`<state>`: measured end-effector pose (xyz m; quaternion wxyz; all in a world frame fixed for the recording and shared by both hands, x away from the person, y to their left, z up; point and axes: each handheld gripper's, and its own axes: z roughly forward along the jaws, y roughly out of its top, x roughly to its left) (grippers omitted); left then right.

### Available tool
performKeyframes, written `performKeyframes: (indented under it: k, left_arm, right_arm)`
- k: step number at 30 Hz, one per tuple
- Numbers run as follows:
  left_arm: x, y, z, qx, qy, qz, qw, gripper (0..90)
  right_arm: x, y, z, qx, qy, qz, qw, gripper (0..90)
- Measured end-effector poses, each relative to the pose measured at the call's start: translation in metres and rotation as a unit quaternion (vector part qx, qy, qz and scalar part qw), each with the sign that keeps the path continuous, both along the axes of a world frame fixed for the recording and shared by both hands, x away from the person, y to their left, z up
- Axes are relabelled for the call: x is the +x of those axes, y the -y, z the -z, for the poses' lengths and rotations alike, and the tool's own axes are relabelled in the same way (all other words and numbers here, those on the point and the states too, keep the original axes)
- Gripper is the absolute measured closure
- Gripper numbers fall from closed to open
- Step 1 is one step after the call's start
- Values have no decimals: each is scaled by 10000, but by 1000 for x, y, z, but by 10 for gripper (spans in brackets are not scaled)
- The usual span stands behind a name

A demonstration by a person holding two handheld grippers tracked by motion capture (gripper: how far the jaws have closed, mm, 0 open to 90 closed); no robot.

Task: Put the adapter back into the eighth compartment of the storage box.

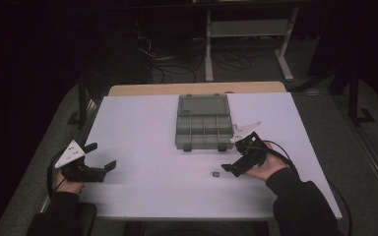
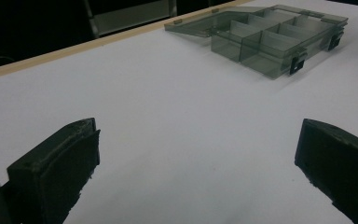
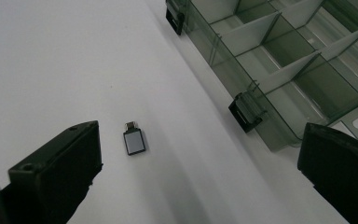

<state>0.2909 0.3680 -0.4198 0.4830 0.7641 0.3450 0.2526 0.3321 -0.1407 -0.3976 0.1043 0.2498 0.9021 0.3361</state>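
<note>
Here the right tool [image 3: 200, 158], jaws apart, frames a small adapter [image 3: 134, 139]; the left tool [image 2: 198, 163], likewise spread, faces the organizer box [image 2: 265, 37].

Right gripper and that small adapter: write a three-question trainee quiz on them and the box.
1. True or false: the right gripper is shut on the adapter.
2. Where does the adapter lie? A) in a compartment of the box B) on the table, apart from the box C) between the jaws of the left gripper
3. Fill in: the lid of the box is ____.

Key
1. False: its jaws stand open and the adapter lies on the table beyond them.
2. B
3. open, laid back flat behind the compartments.
</note>
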Motion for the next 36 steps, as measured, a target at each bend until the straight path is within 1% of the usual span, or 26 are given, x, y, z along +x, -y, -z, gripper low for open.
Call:
performKeyframes:
  k: [6,7,9,19,29,36]
  left_arm:
    - [0,0,0,4,-1,6,10000,0]
    - [0,0,0,6,2,7,10000,0]
    - [0,0,0,0,0,-1,10000,0]
    - [0,0,0,1,1,3,10000,0]
    - [0,0,0,-7,4,1,10000,0]
    - [0,0,0,-12,2,1,10000,0]
  right_arm:
    - [0,-2,1,-23,-1,-51,10000,0]
    - [0,-4,2,-48,-33,-58,10000,0]
    - [1,-5,3,-82,-26,-98,9999,0]
    - [1,-11,6,-139,-80,-154,9998,0]
    - [2,-20,12,-258,-163,-280,9991,0]
    - [3,-25,16,-297,-198,-371,9987,0]
